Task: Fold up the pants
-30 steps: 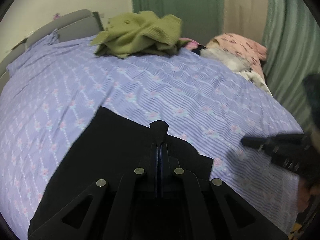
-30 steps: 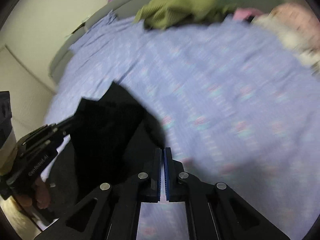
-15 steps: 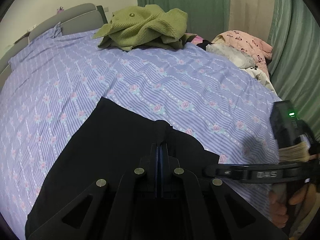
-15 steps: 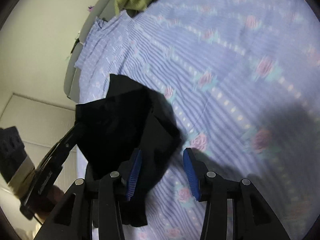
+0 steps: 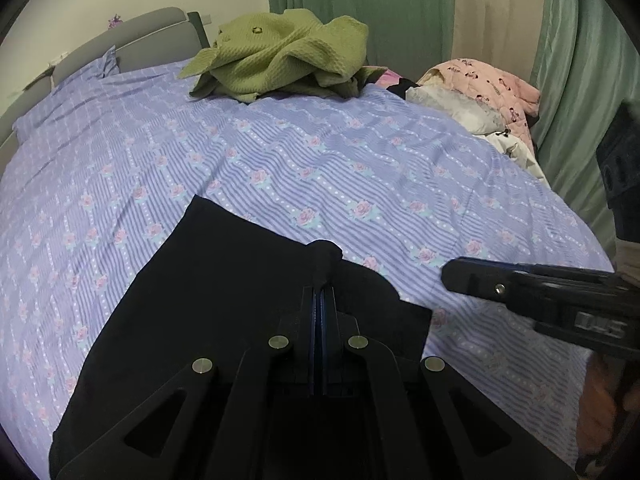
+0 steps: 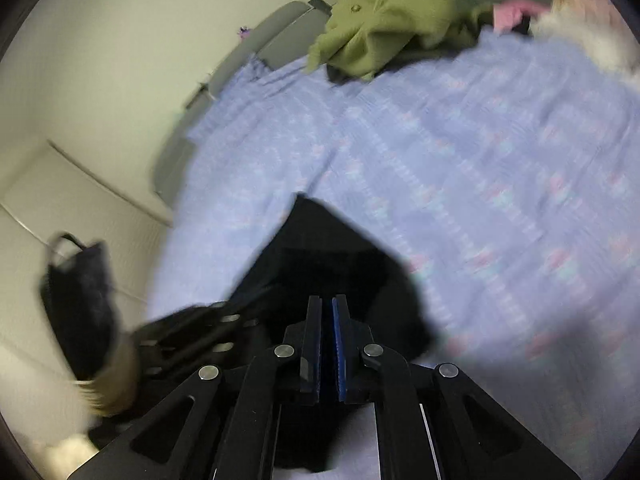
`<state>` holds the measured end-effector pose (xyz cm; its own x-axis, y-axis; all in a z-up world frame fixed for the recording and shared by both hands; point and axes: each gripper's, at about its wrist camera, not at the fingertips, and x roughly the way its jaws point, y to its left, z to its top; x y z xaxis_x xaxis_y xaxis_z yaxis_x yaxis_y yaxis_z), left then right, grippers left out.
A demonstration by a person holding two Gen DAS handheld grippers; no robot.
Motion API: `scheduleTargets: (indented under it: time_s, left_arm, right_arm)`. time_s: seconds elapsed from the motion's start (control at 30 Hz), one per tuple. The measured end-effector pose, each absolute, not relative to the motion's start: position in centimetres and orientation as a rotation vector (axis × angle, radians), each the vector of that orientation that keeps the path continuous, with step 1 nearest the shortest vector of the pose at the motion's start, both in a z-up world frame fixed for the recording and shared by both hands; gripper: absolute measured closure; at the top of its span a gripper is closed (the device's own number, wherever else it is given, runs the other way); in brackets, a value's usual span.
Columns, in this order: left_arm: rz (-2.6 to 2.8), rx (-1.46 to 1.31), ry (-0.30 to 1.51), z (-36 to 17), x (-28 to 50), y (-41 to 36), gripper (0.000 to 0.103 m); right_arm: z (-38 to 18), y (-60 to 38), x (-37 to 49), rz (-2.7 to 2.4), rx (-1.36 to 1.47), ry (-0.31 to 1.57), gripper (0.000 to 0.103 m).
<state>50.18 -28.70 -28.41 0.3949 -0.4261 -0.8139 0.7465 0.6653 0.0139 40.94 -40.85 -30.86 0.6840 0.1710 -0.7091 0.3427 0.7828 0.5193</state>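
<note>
The black pants (image 5: 224,292) lie on the lilac flowered bedsheet (image 5: 280,152), at the near edge of the bed. My left gripper (image 5: 320,292) is shut on a pinched fold of the pants, with a small bump of cloth above the tips. My right gripper (image 5: 456,276) comes in from the right in the left wrist view, apart from the pants. In the blurred right wrist view the pants (image 6: 340,256) lie ahead of my right gripper (image 6: 327,304), whose jaws are shut with nothing visibly between them. The left gripper (image 6: 192,332) shows at lower left there.
A green knitted garment (image 5: 280,60) is heaped at the far end of the bed. Pink and white bedding (image 5: 480,92) lies at the far right by green curtains (image 5: 580,80). A grey headboard (image 5: 120,48) runs at the far left. A dark bag (image 6: 80,300) hangs by the wall.
My right gripper has shut from open and swung back up away from the pants edge. My left gripper still holds its fold, lifted slightly.
</note>
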Motion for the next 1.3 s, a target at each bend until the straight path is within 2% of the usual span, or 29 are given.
scheduleTargets:
  time_s: [0.07, 0.27, 0.53, 0.57, 0.6, 0.63, 0.77, 0.8, 0.83, 0.87, 1.1, 1.27, 1.3]
  left_arm:
    - [-0.771, 0.415, 0.889, -28.5, 50.1, -28.6, 0.099]
    - [-0.786, 0.431, 0.883, -28.5, 49.7, -28.9, 0.099]
    - [-0.793, 0.455, 0.877, -28.6, 49.6, -29.1, 0.099]
    - [-0.791, 0.455, 0.879, -28.6, 49.6, -29.0, 0.099]
    - [-0.788, 0.455, 0.881, -28.6, 49.7, -28.9, 0.099]
    - [-0.783, 0.455, 0.883, -28.7, 49.7, -28.8, 0.099]
    - [-0.775, 0.448, 0.893, -28.6, 49.8, -28.4, 0.099]
    - [-0.772, 0.448, 0.895, -28.6, 49.8, -28.3, 0.099]
    - [-0.771, 0.447, 0.896, -28.6, 49.8, -28.3, 0.099]
    - [-0.773, 0.446, 0.896, -28.5, 49.7, -28.3, 0.099]
    - [-0.846, 0.425, 0.895, -28.2, 48.7, -29.7, 0.099]
    - [-0.905, 0.426, 0.937, -29.8, 47.6, -32.4, 0.099]
    - [-0.929, 0.407, 0.958, -30.2, 47.2, -33.0, 0.095]
  right_arm:
    - [-32.6, -42.0, 40.5, -0.175, 0.711, 0.892, 0.082]
    - [-37.8, -45.9, 40.6, -0.204, 0.935, 0.943, 0.082]
    - [-38.2, -42.4, 41.1, -0.033, 1.003, 0.98, 0.082]
    - [-38.0, -42.1, 41.0, -0.032, 1.011, 0.976, 0.08]
    - [-37.9, -41.7, 41.2, -0.037, 1.004, 0.978, 0.07]
    - [-37.9, -41.4, 41.3, -0.046, 0.99, 0.983, 0.066]
    - [-38.5, -41.2, 42.0, -0.025, 1.005, 0.989, 0.065]
    - [-38.5, -41.2, 42.0, -0.016, 1.002, 0.985, 0.068]
    - [-38.4, -41.2, 42.2, -0.011, 0.98, 0.986, 0.076]
    - [-38.3, -41.1, 42.5, -0.019, 0.953, 1.009, 0.096]
    - [-34.8, -43.9, 39.9, -0.118, 0.966, 0.945, 0.098]
    - [-35.0, -46.1, 39.1, -0.252, 0.93, 0.966, 0.1]
    - [-35.1, -46.5, 38.7, -0.265, 0.938, 0.967, 0.1]
